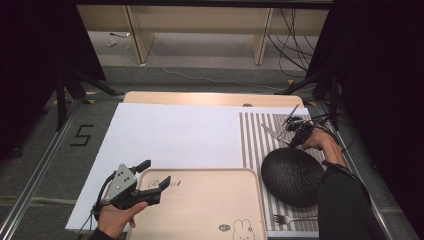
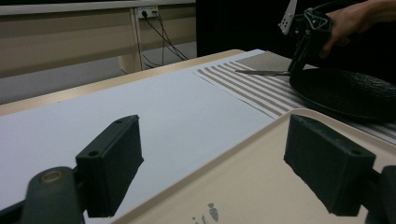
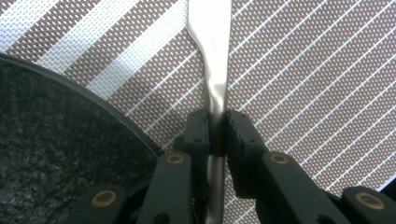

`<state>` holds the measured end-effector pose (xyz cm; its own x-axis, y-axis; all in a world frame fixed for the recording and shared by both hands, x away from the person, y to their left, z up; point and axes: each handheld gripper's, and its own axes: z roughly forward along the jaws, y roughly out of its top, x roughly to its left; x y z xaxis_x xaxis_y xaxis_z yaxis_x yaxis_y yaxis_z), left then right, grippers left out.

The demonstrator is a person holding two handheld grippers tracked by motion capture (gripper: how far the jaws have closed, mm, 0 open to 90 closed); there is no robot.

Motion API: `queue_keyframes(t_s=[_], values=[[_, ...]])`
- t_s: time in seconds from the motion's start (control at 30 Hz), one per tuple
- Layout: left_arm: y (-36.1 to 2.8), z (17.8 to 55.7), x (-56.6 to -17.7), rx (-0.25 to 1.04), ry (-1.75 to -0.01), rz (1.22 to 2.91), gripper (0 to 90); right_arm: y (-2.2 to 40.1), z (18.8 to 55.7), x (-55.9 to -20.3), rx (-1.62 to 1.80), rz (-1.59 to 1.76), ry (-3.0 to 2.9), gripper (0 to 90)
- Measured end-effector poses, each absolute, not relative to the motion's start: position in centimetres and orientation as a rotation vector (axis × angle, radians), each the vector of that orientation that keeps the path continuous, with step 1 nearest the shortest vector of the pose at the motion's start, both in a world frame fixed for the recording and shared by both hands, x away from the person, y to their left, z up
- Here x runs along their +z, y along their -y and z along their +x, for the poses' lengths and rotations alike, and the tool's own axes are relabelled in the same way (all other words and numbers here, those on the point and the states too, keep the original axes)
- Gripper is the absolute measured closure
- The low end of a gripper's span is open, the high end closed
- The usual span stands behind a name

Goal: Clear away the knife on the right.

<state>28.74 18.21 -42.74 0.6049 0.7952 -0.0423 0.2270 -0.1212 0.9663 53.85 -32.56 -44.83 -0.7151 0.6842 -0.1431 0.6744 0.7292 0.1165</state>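
Steel knife (image 3: pixel 211 56) handle pinched between right claw (image 3: pixel 217 126) pads, close up.

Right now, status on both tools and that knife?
Right tool shut on the knife, over the striped mat. Left tool open, idle over the tray. Black plate close beside the grip.

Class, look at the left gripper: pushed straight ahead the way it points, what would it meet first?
Probably the black plate: the left gripper points across the tray towards it, though depth is unclear.
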Motion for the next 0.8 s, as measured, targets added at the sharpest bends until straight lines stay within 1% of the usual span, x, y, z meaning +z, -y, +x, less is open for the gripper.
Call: queue_keyframes(t_s=[0.27, 0.43, 0.57, 0.67, 0.8], values=[[-18.2, 28.8, -42.8, 0.607, -0.86, 1.665, 18.5, 32.5, 54.0, -43.9, 0.07, 1.011, -2.674, 79.9], [-18.3, 28.8, -42.8, 0.606, -0.863, 1.661, 18.5, 33.2, 54.2, -43.0, 0.098, 1.007, -2.608, 80.3], [-18.3, 28.8, -42.8, 0.608, -0.863, 1.66, 18.5, 33.9, 54.2, -41.6, 0.125, 1.027, -2.567, 80.4], [-18.3, 28.8, -42.8, 0.61, -0.867, 1.66, 18.5, 34.3, 53.6, -39.9, 0.228, 1.054, -2.544, 80.4], [-18.3, 28.8, -42.8, 0.612, -0.866, 1.662, 18.5, 34.1, 53.0, -38.9, 0.312, 1.07, -2.53, 80.4]])
